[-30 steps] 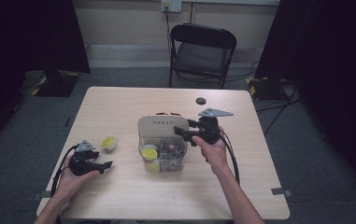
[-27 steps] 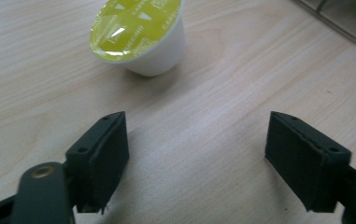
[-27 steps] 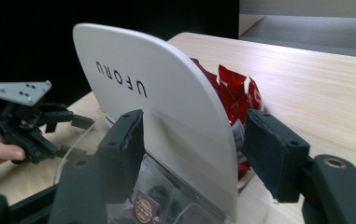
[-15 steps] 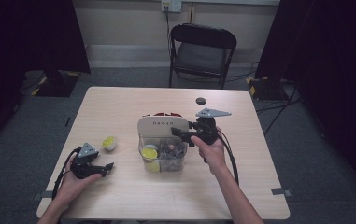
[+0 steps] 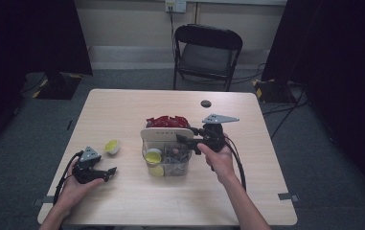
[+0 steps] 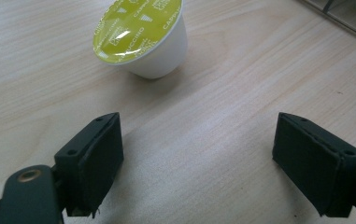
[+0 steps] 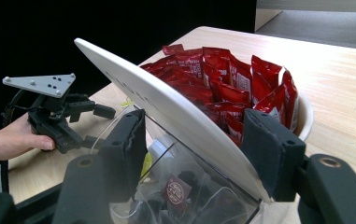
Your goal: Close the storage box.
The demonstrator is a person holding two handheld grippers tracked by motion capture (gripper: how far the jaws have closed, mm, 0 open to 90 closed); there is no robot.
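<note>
Lid held up, capsule waiting

The right tongs [image 7: 192,154] are closed on the white lid [image 7: 166,112] of the clear box [image 5: 166,160], tilting it up, seemingly to keep the box open for loading. The left tongs [image 6: 213,163], spread wide and empty, rest low on the table [image 5: 122,110] facing the yellow-topped capsule [image 6: 140,37] just ahead, likely lined up to grab it. Red packets [image 7: 222,79] fill a bowl [image 7: 304,114] behind the box.
</note>
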